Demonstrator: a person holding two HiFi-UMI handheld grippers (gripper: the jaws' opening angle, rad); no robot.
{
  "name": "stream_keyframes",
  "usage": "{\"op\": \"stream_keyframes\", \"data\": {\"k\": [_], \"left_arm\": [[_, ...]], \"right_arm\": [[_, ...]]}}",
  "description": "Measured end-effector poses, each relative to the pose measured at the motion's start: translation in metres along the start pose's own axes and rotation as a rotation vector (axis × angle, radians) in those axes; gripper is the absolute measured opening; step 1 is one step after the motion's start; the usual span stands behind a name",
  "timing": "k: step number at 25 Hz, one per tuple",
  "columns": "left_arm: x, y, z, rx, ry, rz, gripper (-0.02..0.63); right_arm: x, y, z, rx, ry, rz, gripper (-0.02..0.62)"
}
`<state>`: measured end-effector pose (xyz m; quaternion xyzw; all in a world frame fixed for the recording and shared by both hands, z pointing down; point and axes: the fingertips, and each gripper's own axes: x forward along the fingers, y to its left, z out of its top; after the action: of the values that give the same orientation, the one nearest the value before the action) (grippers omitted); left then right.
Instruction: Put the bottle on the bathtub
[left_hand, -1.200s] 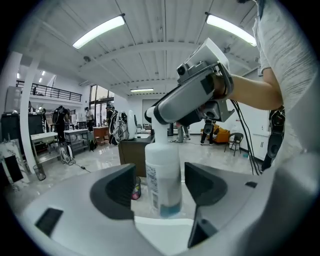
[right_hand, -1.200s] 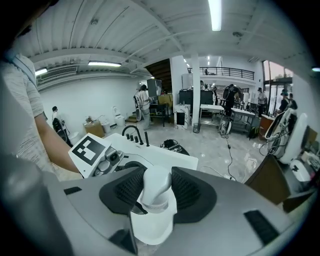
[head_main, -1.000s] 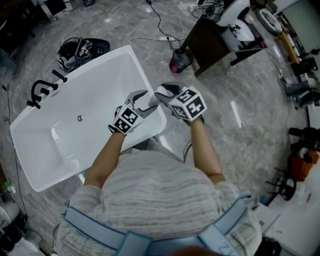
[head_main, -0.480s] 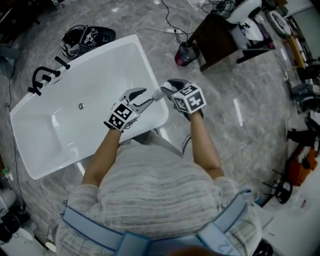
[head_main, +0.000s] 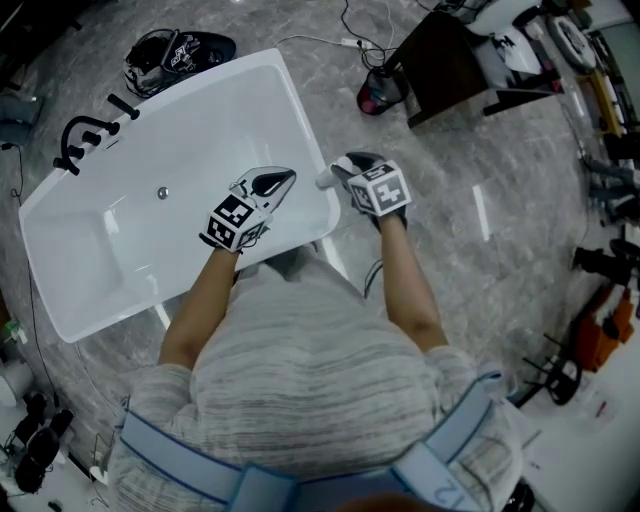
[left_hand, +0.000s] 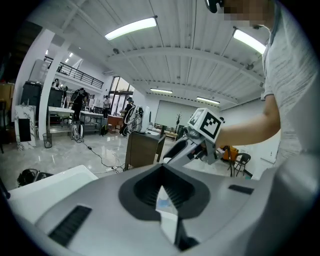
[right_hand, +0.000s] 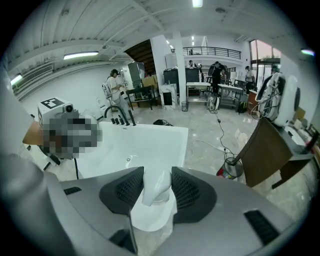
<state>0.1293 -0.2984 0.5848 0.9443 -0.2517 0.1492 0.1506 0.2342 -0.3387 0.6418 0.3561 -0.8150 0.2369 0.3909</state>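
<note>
A small white bottle (head_main: 325, 181) is clamped between the pads of my right gripper (head_main: 335, 177), which is shut on it. In the right gripper view the bottle (right_hand: 156, 187) stands between the jaws of the right gripper (right_hand: 157, 176), above the near corner of the white bathtub (right_hand: 150, 140). In the head view the bottle hangs just beside the bathtub's (head_main: 200, 130) right rim. My left gripper (head_main: 288, 177) is over the tub, a little left of the bottle, shut with nothing in it. The left gripper (left_hand: 161, 175) looks toward the right one.
A black faucet (head_main: 85, 140) stands on the tub's far left rim. A black bag (head_main: 175, 55) lies behind the tub. A dark wooden cabinet (head_main: 450, 70) and a red-black bin (head_main: 380, 95) stand to the right on the grey marble floor, with cables nearby.
The left gripper's jaws, open next to the bottle before, have shut, and it has drawn back left. The right gripper still holds the bottle by the tub's rim.
</note>
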Motion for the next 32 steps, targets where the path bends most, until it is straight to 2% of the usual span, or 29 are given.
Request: {"op": "stream_keyframes", "data": {"k": [11, 16, 20, 27, 32], "left_arm": [[0.021, 0.011, -0.014, -0.077, 0.013, -0.025, 0.003], [0.029, 0.011, -0.017, -0.099, 0.021, -0.034, 0.003], [0.028, 0.01, -0.022, -0.119, 0.028, -0.029, 0.004], [0.025, 0.004, -0.032, -0.141, 0.038, -0.023, 0.003], [0.027, 0.0, -0.034, -0.14, 0.039, -0.028, 0.003]], "right_arm": [[0.045, -0.023, -0.039, 0.036, 0.063, -0.037, 0.166], [0.061, -0.04, -0.053, 0.032, 0.08, -0.082, 0.166], [0.07, -0.035, -0.066, 0.081, 0.101, -0.062, 0.166], [0.082, -0.031, -0.098, 0.09, 0.129, -0.056, 0.166], [0.087, -0.027, -0.121, 0.058, 0.162, -0.081, 0.166]]}}
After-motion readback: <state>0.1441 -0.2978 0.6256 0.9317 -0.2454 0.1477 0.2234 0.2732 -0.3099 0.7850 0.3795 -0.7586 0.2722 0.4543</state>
